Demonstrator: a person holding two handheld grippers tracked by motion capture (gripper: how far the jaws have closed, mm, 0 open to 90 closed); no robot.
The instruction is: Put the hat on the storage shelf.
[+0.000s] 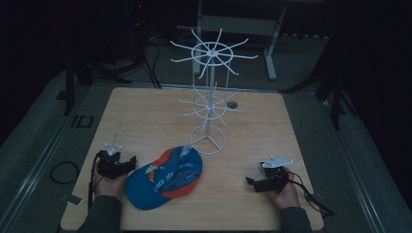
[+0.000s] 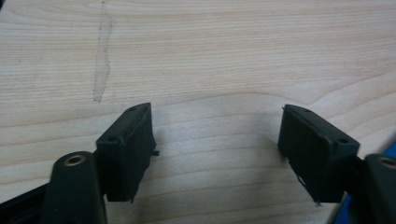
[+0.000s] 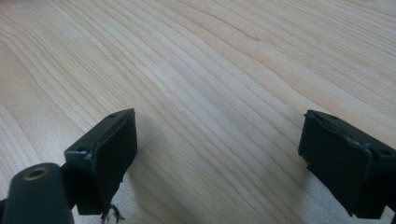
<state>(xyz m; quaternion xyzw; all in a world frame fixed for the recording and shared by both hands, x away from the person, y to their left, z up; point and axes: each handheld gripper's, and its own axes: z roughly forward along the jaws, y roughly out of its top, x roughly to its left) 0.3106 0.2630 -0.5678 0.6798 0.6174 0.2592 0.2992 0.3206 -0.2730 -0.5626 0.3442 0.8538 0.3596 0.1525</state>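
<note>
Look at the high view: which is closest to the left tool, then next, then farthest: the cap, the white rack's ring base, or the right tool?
From the left tool:
1. The cap, right beside it, toward the table's middle.
2. The white rack's ring base, past the cap, farther back.
3. The right tool, across the table near the front edge.

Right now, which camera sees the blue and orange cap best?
The high view. There the whole cap lies on the table, near the white wire stand. The left gripper view catches just a blue sliver at its bottom right edge, probably the cap. The right gripper view looks at bare wood.
</note>
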